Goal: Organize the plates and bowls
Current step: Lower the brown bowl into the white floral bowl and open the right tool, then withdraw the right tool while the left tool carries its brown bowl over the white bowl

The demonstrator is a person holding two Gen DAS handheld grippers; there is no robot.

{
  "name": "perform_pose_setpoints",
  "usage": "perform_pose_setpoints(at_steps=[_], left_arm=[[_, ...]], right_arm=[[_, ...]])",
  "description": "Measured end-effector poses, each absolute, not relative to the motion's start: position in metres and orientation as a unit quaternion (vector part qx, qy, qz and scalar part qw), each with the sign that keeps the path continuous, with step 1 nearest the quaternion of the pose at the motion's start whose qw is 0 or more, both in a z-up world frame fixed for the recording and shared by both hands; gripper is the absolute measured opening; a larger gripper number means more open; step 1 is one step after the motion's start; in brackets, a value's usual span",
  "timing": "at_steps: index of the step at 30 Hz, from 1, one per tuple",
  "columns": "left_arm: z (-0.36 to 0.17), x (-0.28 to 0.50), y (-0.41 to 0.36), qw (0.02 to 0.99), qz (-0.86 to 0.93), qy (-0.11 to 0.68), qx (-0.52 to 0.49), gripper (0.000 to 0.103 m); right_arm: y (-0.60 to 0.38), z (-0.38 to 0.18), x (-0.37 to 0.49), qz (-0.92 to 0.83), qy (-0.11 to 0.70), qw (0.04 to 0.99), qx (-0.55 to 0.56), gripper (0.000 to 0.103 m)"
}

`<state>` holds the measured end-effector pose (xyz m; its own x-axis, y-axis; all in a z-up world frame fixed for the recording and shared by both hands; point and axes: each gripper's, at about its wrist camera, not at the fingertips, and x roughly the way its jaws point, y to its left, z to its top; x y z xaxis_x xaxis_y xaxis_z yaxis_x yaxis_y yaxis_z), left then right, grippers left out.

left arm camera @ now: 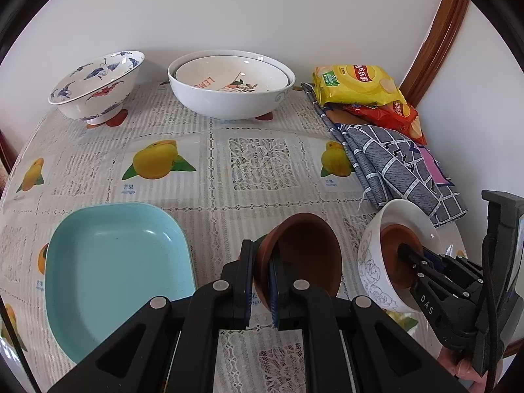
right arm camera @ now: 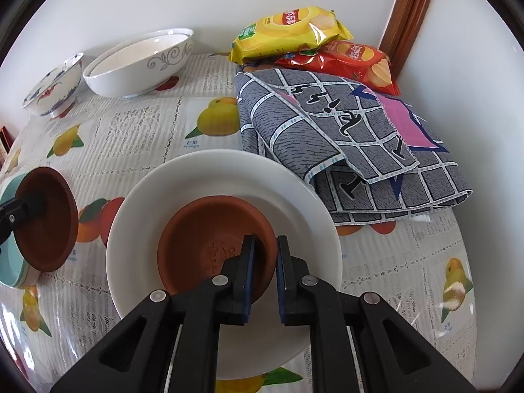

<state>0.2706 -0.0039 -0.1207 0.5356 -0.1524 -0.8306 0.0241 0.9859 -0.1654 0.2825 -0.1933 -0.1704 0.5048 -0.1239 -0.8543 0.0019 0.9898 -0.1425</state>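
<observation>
My left gripper (left arm camera: 260, 255) is shut on the rim of a small brown saucer (left arm camera: 304, 255), held tilted above the tablecloth just right of a teal square dish (left arm camera: 114, 268). The right wrist view shows that same saucer (right arm camera: 49, 219) at the far left, over the teal dish (right arm camera: 9, 262). My right gripper (right arm camera: 265, 240) is shut on the rim of a second brown saucer (right arm camera: 203, 229), one finger inside it and one outside. This saucer lies inside a white floral bowl (right arm camera: 196, 177). From the left wrist, the white bowl (left arm camera: 373, 271) appears tipped toward the right gripper (left arm camera: 404, 249).
At the back stand a blue-and-white footed bowl (left arm camera: 95, 88) and a large white bowl (left arm camera: 229, 98) with a plate inside. A folded grey checked cloth (right arm camera: 344, 137) and two crisp bags (right arm camera: 294, 29) fill the right back corner by the wall.
</observation>
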Motion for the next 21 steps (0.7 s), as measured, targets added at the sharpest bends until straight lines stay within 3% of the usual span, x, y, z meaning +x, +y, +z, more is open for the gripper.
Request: perform_pose_setpoints(at_steps=[13,15,17,21], left_arm=[[-0.118,0.263,-0.006,0.873,-0.059,0.479,-0.069,0.009],[-0.117,0.262,-0.006,0.874,-0.059,0.478,-0.068,0.009],[-0.116,0.261,-0.005,0.874,-0.06,0.478,-0.068,0.009],[-0.112,0.259,-0.006,0.876,-0.063,0.473,-0.067,0.009]], right_arm=[[-0.187,-0.172,0.281,-0.029,0.504,0.86,-0.072,0.022],[-0.188,-0.171,0.281,-0.025,0.506,0.86,-0.067,0.027],[-0.187,-0.168,0.281,-0.03,0.5,0.862,-0.072,0.039],[-0.193,-0.157,0.277,-0.031,0.487,0.871,-0.054,0.042]])
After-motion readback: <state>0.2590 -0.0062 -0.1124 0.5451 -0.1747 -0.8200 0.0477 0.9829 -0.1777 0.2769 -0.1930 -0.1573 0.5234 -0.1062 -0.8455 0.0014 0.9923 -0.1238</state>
